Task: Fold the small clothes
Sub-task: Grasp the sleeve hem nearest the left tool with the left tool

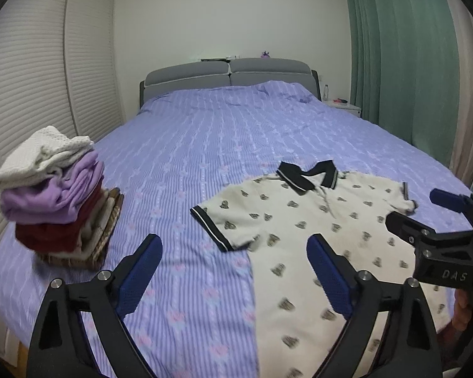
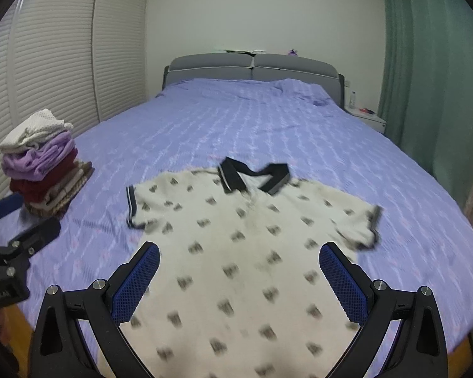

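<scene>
A cream polo shirt [image 1: 299,220] [image 2: 252,220] with small dark prints and a black collar lies flat, front up, on the near part of the bed, collar toward the headboard. My left gripper [image 1: 233,242] hovers open over the shirt's left side edge, one finger above bare bedspread, the other above the fabric. My right gripper [image 2: 239,249] hangs open above the shirt's lower body; nothing is between its fingers. Each gripper also shows at the edge of the other's view: the right gripper [image 1: 416,206] by the right sleeve, the left gripper [image 2: 31,214] near the pile.
A stack of folded clothes [image 1: 56,195] [image 2: 41,170], white on top, then lilac and dark red, stands at the bed's left edge. The purple striped bedspread [image 1: 205,132] stretches to a grey headboard [image 1: 227,75]. Slatted wardrobe doors [image 1: 31,78] are left; green curtain [image 1: 403,63] and nightstand [image 1: 347,107] right.
</scene>
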`<action>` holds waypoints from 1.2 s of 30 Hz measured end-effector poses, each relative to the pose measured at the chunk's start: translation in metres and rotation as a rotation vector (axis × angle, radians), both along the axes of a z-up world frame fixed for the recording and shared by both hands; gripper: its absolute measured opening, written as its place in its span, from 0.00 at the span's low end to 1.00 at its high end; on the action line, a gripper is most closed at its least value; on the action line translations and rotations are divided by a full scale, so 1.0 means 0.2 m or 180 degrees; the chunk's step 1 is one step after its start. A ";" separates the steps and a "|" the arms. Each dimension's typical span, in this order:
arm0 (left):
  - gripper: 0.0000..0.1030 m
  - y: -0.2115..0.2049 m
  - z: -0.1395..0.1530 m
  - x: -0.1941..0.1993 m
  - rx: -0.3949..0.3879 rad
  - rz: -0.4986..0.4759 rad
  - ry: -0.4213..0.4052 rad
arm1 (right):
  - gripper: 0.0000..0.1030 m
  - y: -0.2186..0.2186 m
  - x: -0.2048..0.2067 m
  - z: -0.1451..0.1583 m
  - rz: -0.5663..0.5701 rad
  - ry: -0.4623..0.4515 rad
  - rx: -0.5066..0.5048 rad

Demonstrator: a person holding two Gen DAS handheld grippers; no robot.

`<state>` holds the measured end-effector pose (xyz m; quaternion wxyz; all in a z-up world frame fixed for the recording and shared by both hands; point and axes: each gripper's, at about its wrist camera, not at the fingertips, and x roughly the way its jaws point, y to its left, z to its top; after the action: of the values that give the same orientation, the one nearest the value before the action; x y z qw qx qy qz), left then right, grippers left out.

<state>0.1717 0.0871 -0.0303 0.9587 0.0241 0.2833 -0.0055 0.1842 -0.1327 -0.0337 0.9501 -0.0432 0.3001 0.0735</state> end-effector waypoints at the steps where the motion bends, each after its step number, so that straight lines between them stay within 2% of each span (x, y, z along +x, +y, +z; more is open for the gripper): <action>1: 0.86 0.02 -0.01 0.04 -0.0025 -0.0039 0.0009 | 0.99 0.03 0.05 -0.01 0.0013 0.0005 -0.0005; 4: 0.82 0.09 -0.07 0.17 -0.0145 -0.0120 0.0068 | 0.99 0.12 0.19 -0.04 0.0054 0.0016 0.0010; 10: 0.59 0.22 -0.22 0.43 -0.0414 -0.0260 0.0281 | 0.99 0.27 0.41 -0.13 0.0079 0.0049 0.0019; 16: 0.39 0.33 -0.40 0.64 -0.0753 -0.0326 0.0507 | 0.99 0.38 0.58 -0.27 0.0101 0.0263 0.0010; 21: 0.33 0.39 -0.54 0.76 -0.1016 -0.0319 0.0703 | 0.99 0.45 0.65 -0.35 0.0131 0.0376 -0.0050; 28: 0.30 0.51 -0.70 0.87 -0.1590 -0.0173 0.0953 | 1.00 0.50 0.69 -0.42 0.0170 0.0456 -0.0089; 36: 0.29 0.53 -0.80 0.94 -0.1924 -0.0169 0.0988 | 0.99 0.49 0.71 -0.46 0.0132 0.0538 -0.0070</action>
<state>0.3596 0.1941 -0.1896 0.8675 -0.2549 0.4106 -0.1178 0.3257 -0.0344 -0.1260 0.9191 -0.0536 0.3791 0.0932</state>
